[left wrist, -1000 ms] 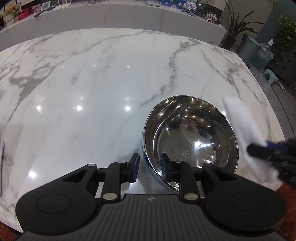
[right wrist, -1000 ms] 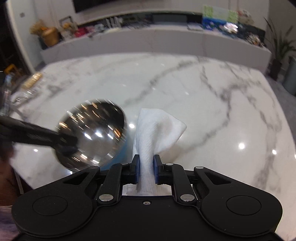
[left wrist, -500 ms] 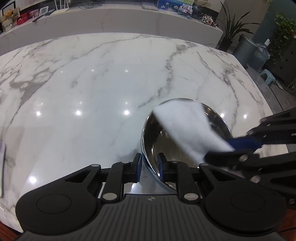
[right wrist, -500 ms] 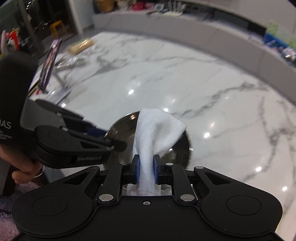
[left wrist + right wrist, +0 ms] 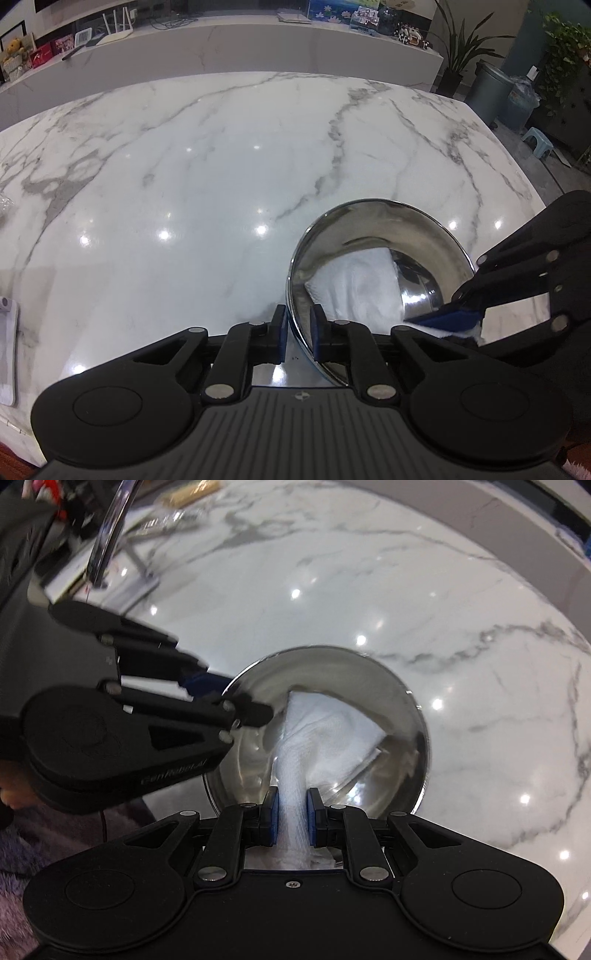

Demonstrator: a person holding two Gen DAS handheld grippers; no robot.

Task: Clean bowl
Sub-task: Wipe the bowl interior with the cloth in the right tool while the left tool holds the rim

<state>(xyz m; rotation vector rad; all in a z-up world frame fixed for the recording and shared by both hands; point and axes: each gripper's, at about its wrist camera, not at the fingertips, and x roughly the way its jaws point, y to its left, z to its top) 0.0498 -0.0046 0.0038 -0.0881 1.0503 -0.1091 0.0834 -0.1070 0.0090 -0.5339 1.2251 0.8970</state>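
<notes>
A steel bowl (image 5: pixel 380 258) is held tilted above the white marble table (image 5: pixel 184 184), close to its near edge and toward the right-hand corner as the left wrist camera sees it, with the open mouth turned up and toward both cameras. The left gripper (image 5: pixel 297 334) is pinched on the bowl's near rim, one blue-padded finger outside the wall and the other inside, the rim running up between them. From the right wrist camera the same gripper (image 5: pixel 236 698) reaches in from the left and meets the bowl (image 5: pixel 406 746) at its left rim; that contact is smeared by motion blur, so the exact grip there is hard to read. The right gripper (image 5: pixel 291 818) is closed on a bunched white cloth (image 5: pixel 325 734), whose neck passes between the blue pads while the loose end fans out flat against the inner wall and floor of the bowl. In the left wrist view the cloth (image 5: pixel 354 291) lies spread over the lower left of the bowl's interior, and the right gripper (image 5: pixel 448 317) enters from the right over the rim, a scrap of white showing at its blue tip. Ceiling lights glint off the polished marble around the bowl.
</notes>
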